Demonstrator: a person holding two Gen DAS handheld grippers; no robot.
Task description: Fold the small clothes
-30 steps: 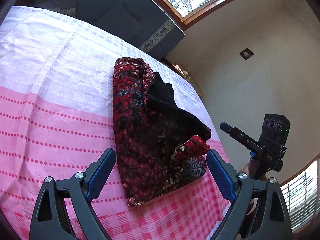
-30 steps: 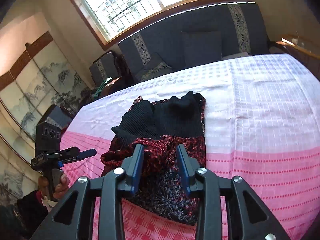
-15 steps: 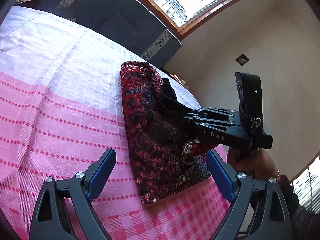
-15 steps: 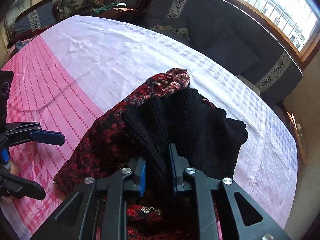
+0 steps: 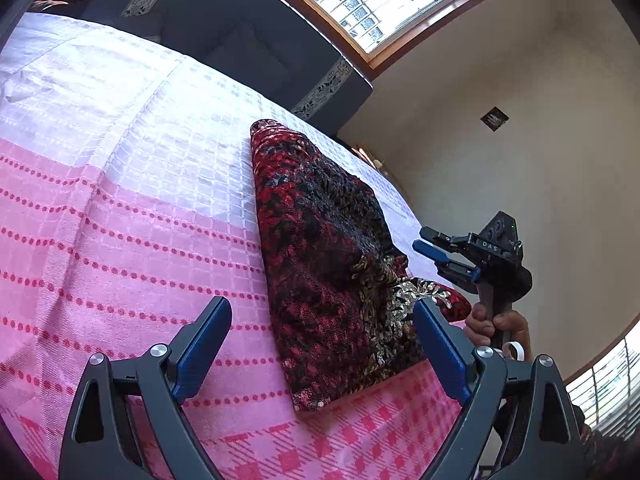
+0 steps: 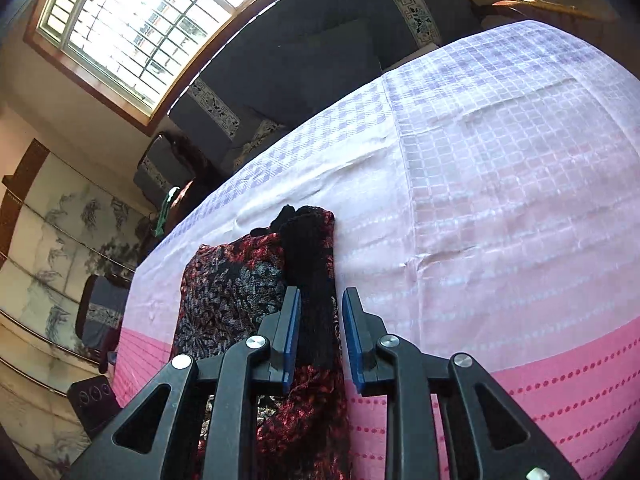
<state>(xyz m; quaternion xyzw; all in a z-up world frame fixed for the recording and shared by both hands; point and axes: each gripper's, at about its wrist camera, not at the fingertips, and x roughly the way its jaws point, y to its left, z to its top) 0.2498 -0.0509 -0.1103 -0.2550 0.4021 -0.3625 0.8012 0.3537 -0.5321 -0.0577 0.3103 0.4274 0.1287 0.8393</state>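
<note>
Blue-padded and black-framed, the left claw stood wide open with nothing between its fingers, low over the pink-and-white checked cloth covering the worktop. Just ahead of it lay the red-and-black patterned knit garment, folded into a long narrow bundle flat on the cloth, its near end between the spread fingers but apart from them. To the right of the bundle the right claw was held in a hand off the worktop's edge. From its own camera the right claw was parted by a narrow gap and gripped nothing, the garment's black ribbed part showing through the gap. Beyond the worktop stood a dark blue sofa under a bright wood-framed window.
</note>
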